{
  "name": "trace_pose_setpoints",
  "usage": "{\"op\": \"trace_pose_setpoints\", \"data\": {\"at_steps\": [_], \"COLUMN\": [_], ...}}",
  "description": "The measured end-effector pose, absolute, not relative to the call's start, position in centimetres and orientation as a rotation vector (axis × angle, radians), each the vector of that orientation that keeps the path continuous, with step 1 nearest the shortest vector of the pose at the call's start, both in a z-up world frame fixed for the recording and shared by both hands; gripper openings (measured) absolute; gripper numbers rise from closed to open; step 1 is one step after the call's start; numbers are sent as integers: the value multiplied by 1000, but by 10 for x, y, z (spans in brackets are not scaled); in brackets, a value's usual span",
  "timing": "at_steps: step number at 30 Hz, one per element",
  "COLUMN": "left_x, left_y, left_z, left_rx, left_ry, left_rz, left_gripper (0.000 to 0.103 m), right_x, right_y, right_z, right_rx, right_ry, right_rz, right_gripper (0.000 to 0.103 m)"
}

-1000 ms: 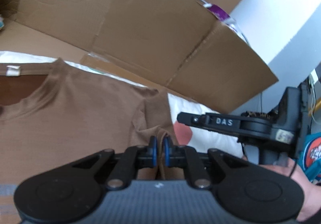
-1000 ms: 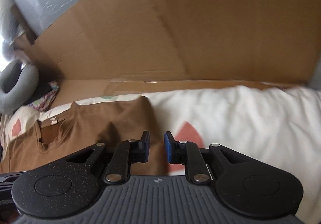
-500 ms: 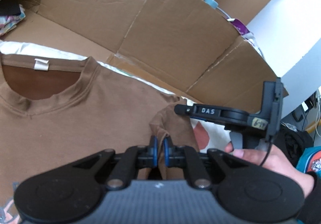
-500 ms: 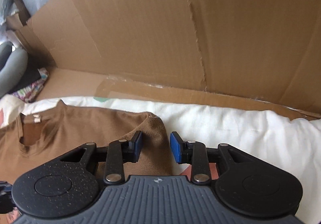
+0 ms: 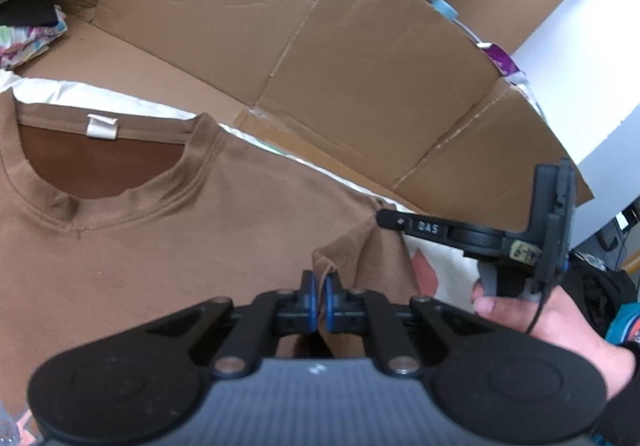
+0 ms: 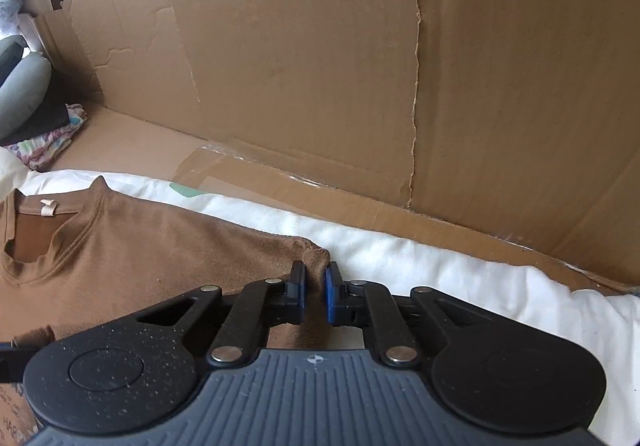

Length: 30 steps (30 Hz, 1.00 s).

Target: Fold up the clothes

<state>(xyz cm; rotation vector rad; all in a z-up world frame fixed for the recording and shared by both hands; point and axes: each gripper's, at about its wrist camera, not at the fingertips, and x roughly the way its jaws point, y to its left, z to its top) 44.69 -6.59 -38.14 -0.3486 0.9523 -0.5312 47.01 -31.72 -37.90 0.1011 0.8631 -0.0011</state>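
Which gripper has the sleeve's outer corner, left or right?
The right gripper: it pinches the brown T-shirt at the sleeve tip by the white blanket. The left gripper clamps a fold further in.

A lived-in room at home, likely a bedroom: a soft white blanket (image 6: 460, 266) spread as bedding, flattened cardboard sheets (image 6: 320, 66) propped behind it, a grey pillow (image 6: 20, 94) over folded patterned cloth (image 6: 48, 138), plain white wall (image 5: 580, 46) beyond
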Motion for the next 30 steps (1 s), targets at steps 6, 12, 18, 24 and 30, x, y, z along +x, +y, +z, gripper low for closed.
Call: {"op": "trace_pose_setpoints", "data": {"at_steps": [6,12,18,24,30], "left_x": [456,453,459,459,461], "left_y": [-57,-54,-50,-45,-42], "left_z": [-399,-394,-404,-407,-406], "left_rx": [-340,-278,-329,-325,-325], "left_ry": [983,953,994,972,951], "left_rz": [-477,-495,-491,-454,-447], "left_gripper": [6,14,15,3,2], "right_x": [475,455,445,461,471], "right_y": [-333,-345,-333,-315,-315], "right_z": [-384,-358,-356,-372,-382], "right_rx": [216,271,221,111,76], "right_ry": [898,826,830,892,903], "right_rz": [10,-13,30,40,17], "right_gripper": [14,36,34,18,10]}}
